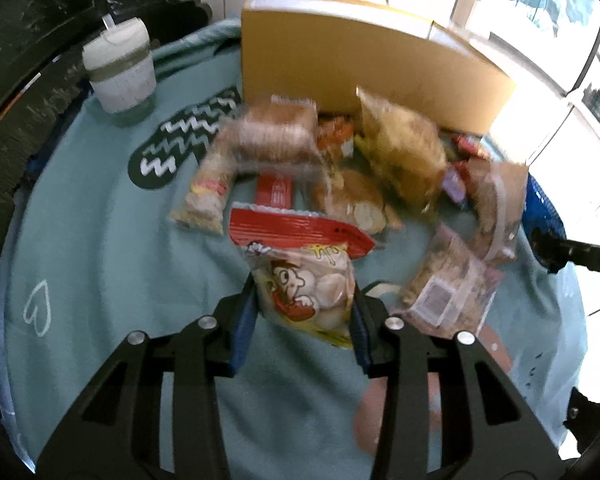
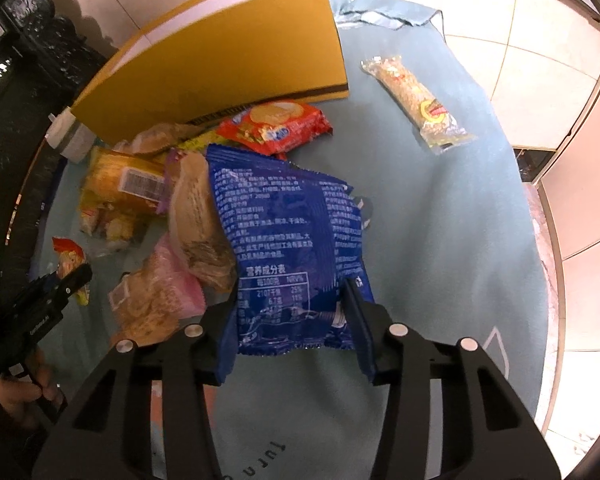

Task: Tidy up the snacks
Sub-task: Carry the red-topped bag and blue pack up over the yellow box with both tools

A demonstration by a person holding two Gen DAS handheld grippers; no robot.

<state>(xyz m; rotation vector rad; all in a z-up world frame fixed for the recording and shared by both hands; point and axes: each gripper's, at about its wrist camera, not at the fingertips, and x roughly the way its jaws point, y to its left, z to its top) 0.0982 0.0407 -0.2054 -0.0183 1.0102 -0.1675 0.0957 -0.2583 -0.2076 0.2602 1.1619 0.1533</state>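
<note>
A: What's the left gripper (image 1: 305,316) doing?

B: Its jaws are clamped on a snack bag with a cartoon face and a red top (image 1: 300,268). The blue pads press both sides of the bag's lower half, and the red top stands up past the fingertips. The gripper tilts steeply down toward the teal cloth (image 1: 100,264) on the tabletop.

A: And the right gripper (image 2: 290,312)?

B: Same pose, angled steeply down. Its jaws grip a blue packet (image 2: 288,232) near the bottom edge, printed back facing the camera, with the rest of the packet rising forward over the pile.

A: What lies beyond them?

B: A loose heap of snacks on the cloth. From the left wrist view: a pink-tinted clear bag (image 1: 448,292) just right of the jaws, then a long cracker pack (image 1: 210,192), a red bar (image 1: 274,194), and a yellowish bag (image 1: 404,156), all blurred. Behind the heap stands a yellow cardboard box (image 1: 360,68), and at far left a lidded cup (image 1: 120,76).

A: Anything apart from the pile?

B: In the right wrist view, a long clear-wrapped bar (image 2: 416,100) lies alone, well to the right of the box. A red biscuit pack (image 2: 276,126) sits against the box's base. At the lower left edge, a hand (image 2: 16,396) holds the other gripper's handle.
</note>
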